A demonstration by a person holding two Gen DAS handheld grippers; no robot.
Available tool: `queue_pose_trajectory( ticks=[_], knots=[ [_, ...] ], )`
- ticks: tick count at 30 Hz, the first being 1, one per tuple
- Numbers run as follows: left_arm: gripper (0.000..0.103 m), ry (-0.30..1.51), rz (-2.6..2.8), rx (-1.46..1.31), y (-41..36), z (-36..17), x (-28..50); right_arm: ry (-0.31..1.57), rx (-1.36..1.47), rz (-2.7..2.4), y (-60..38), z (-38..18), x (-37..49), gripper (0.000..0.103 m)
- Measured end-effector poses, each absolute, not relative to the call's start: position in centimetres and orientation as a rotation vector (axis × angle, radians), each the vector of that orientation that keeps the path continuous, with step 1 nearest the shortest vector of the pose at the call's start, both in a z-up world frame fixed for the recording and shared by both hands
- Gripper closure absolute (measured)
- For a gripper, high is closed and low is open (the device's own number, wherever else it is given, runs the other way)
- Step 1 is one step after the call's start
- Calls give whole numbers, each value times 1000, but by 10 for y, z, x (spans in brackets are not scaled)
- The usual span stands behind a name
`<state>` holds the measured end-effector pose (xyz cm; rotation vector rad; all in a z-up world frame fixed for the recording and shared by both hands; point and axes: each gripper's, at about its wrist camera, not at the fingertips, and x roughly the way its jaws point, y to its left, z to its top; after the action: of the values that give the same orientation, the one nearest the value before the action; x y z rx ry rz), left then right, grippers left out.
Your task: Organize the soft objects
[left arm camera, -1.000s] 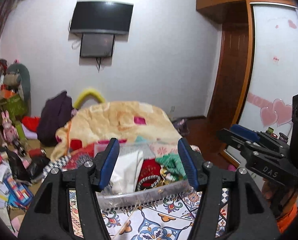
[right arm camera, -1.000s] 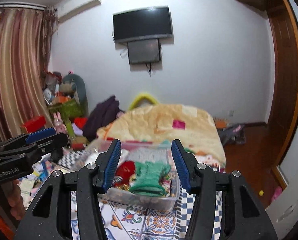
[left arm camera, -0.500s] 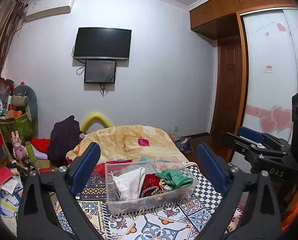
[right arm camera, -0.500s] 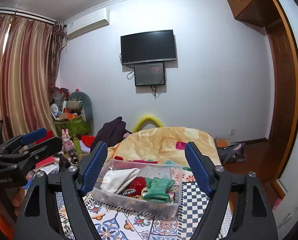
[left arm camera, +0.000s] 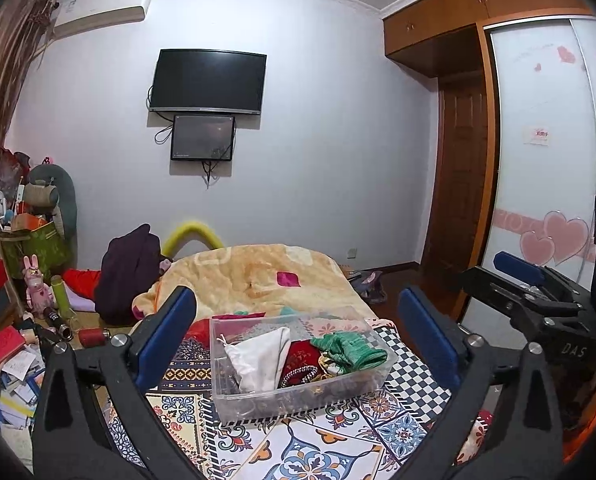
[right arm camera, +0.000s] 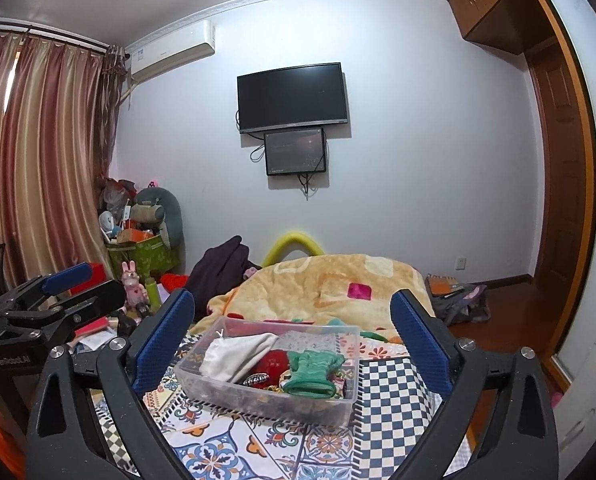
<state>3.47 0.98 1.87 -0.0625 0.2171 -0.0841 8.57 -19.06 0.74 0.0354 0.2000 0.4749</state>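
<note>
A clear plastic bin stands on the patterned bedspread. It holds a white drawstring pouch, a green knitted piece and a red cloth. The bin also shows in the right wrist view with the pouch and the green piece. My left gripper is wide open and empty, held back from the bin. My right gripper is wide open and empty, also back from the bin. Each gripper shows at the edge of the other's view.
A yellow blanket lies heaped behind the bin. Clutter, toys and books fill the floor at left. A wardrobe with a sliding door stands at right. A TV hangs on the far wall.
Both grippers have opened from narrow to wide and pulled up and back from the bin. The bin now sits farther and lower in both views.
</note>
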Motion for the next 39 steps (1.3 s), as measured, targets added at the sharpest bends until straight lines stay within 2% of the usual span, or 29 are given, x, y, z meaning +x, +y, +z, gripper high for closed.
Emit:
queue_pose_trajectory(
  ticks=[21, 25, 39],
  knots=[
    [0, 216, -80, -57, 10, 16, 36, 197, 37, 472, -193, 6, 80, 4],
    [0, 220, -79, -52, 11, 15, 37, 204, 39, 473, -192, 6, 80, 0],
    [0, 226, -84, -44, 9, 15, 34, 203, 18, 474, -190, 6, 79, 0]
  ],
)
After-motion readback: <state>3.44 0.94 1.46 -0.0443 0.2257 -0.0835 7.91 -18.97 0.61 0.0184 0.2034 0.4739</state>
